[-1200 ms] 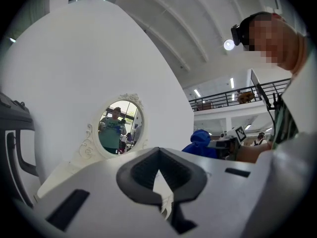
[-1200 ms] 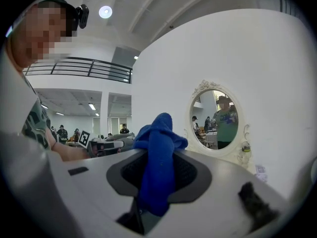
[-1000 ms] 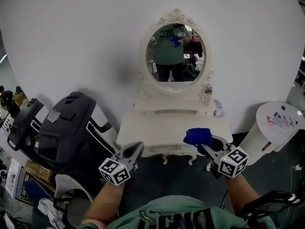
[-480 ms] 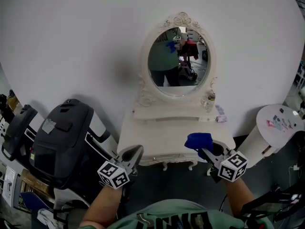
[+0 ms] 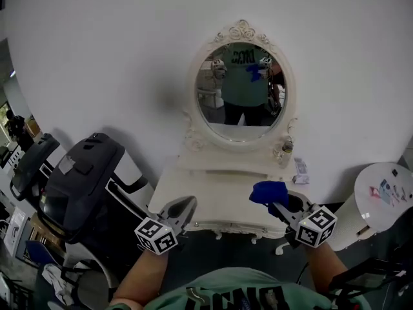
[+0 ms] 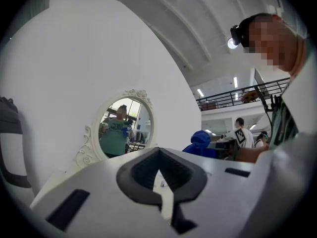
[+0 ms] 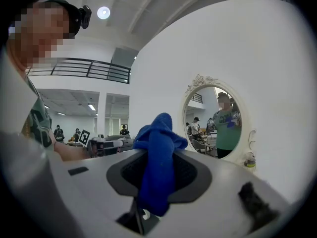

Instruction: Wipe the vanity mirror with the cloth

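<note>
An oval vanity mirror (image 5: 245,90) in an ornate white frame stands on a white dressing table (image 5: 206,199) against the white wall; it also shows in the left gripper view as mirror (image 6: 124,128) and in the right gripper view as mirror (image 7: 218,125). My right gripper (image 5: 276,206) is shut on a blue cloth (image 5: 268,191), which bunches up above the jaws as cloth (image 7: 157,157). It hovers over the table's right front, well short of the glass. My left gripper (image 5: 182,206) is shut and holds nothing, over the table's left front.
A black treadmill-like machine (image 5: 77,179) stands left of the table. A round white side table (image 5: 384,189) is at the right. A small bottle (image 5: 282,148) and a small packet (image 5: 301,170) sit on the dressing table's right side near the mirror.
The view has shifted closer to the table and mirror; the mirror now sits larger and lower. Both grippers kept their poses, with the cloth still held in the right one.
</note>
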A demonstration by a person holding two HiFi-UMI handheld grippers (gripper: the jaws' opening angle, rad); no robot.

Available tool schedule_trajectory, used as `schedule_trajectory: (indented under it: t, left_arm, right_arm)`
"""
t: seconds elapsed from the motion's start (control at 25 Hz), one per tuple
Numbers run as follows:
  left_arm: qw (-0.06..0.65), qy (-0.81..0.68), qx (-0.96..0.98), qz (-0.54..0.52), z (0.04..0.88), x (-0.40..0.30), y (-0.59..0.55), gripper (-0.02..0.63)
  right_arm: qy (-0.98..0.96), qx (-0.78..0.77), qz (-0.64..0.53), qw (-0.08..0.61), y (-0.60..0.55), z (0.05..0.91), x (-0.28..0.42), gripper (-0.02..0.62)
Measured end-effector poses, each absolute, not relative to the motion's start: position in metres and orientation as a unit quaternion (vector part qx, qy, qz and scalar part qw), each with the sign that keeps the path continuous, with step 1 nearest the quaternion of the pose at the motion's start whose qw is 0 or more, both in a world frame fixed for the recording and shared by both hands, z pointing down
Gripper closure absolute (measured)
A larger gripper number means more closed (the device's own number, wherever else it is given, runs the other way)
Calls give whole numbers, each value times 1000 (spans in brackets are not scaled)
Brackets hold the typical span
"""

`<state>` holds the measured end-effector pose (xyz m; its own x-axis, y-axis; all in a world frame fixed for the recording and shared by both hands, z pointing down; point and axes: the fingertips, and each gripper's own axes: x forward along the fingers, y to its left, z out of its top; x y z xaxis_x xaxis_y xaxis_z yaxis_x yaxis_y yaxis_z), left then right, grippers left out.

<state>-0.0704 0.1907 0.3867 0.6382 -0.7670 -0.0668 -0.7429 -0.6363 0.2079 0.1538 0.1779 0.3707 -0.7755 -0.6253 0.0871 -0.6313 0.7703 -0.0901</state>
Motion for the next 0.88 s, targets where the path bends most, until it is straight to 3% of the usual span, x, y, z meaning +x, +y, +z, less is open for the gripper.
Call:
schedule_trajectory:
  t: [0.4,0.88]
  left_arm:
    - [83,-457,883,-67,389,-21,161,609]
    - [74,-416,903,-83,391,-80,87,609]
  right_arm:
    - [-955,291,53,20,127,368,200,486]
    - [-944,328,37,25,69,366,140,486]
